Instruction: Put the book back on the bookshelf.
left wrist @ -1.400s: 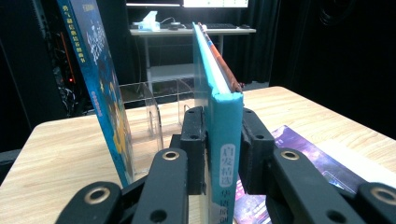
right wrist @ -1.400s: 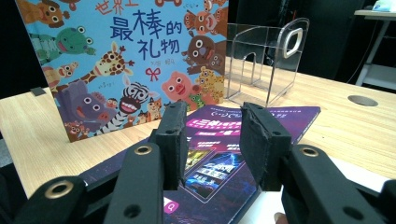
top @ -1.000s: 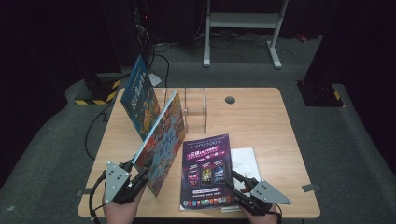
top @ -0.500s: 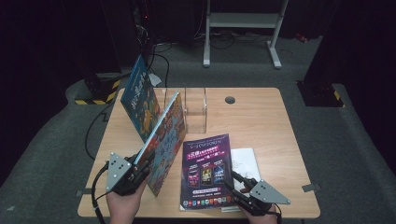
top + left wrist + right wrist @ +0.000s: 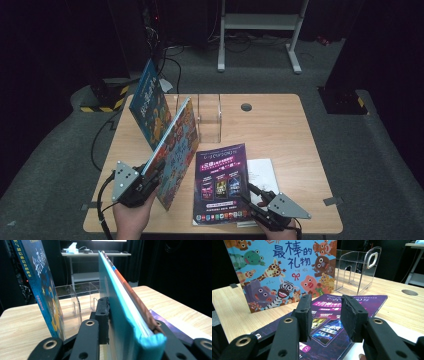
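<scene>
The work surface is 1 light wooden table (image 5: pixel 280 125) with a round cable port (image 5: pixel 246 107) near its far edge. It stands on grey carpet (image 5: pixel 370 150). Behind it, a white metal frame (image 5: pixel 260 30) stands against dark surroundings. Black-and-yellow hazard tape (image 5: pixel 100 107) marks the floor at far left. Cables (image 5: pixel 170 55) trail there.

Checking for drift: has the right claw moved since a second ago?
No. The right claw sits at the purple leaflet's near right edge, as before.

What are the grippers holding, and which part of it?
The left gripper clamps the animal picture book by its near bottom corner, standing it upright. The right gripper holds nothing, above the purple magazine.
</scene>
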Tool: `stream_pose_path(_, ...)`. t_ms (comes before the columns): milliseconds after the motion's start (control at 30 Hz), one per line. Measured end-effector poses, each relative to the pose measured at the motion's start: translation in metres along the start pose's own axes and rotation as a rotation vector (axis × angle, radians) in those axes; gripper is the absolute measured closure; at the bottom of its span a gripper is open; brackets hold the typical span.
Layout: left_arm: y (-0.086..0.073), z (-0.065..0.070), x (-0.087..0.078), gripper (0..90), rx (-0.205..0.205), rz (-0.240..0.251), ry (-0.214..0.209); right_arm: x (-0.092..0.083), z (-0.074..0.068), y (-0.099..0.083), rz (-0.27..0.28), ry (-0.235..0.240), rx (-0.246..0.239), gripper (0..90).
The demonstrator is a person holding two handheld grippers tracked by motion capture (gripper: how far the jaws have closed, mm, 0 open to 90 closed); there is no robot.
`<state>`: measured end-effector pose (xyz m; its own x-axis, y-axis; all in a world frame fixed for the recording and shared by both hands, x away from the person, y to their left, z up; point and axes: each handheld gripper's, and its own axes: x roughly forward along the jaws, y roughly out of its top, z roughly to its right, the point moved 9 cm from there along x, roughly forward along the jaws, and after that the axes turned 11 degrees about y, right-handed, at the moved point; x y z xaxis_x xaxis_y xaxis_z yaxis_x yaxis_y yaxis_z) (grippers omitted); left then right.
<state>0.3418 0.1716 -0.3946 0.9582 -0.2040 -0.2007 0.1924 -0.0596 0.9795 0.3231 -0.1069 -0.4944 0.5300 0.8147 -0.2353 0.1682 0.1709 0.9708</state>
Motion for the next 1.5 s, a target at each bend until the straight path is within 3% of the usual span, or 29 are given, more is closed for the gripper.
stream_pose_path(133,0.0005,-0.0011,-0.0007,72.5,0.014,-0.003,0.005,0.0011,-0.0009,-0.0005,-0.001,0.001,0.0,60.6)
stream_pose_path(300,0.0011,-0.0005,-0.0005,75.4,0.0,-0.012,-0.002,0.0013,-0.0015,-0.001,-0.003,0.004,0.003,60.4)
stream_pose_path(400,0.0009,0.0008,-0.0006,76.0,0.021,0.02,0.031,0.0015,-0.0012,-0.0012,-0.005,0.006,-0.002,60.4)
stream_pose_path(633,0.0015,0.0032,-0.0009,76.2,0.009,0.0,0.003,0.0013,-0.0013,-0.0012,-0.003,0.005,0.004,60.4)
stream_pose_path(833,0.0028,0.0015,0.0013,74.9,-0.011,-0.012,-0.002,0.0016,-0.0018,-0.0013,-0.003,0.006,0.003,60.2)
stream_pose_path(1000,0.0045,0.0016,0.0042,72.8,-0.005,-0.015,0.004,0.0025,-0.0023,-0.002,-0.006,0.008,0.005,60.1)
stream_pose_path(1267,0.0035,0.0019,0.0079,76.3,0.008,-0.009,0.028,0.0021,-0.0017,-0.0019,-0.008,0.009,0.002,59.8)
stream_pose_path(1500,0.0038,0.0014,0.0079,79.2,0.003,-0.007,0.05,0.0008,0.0068,-0.0026,-0.032,-0.021,0.03,59.2)
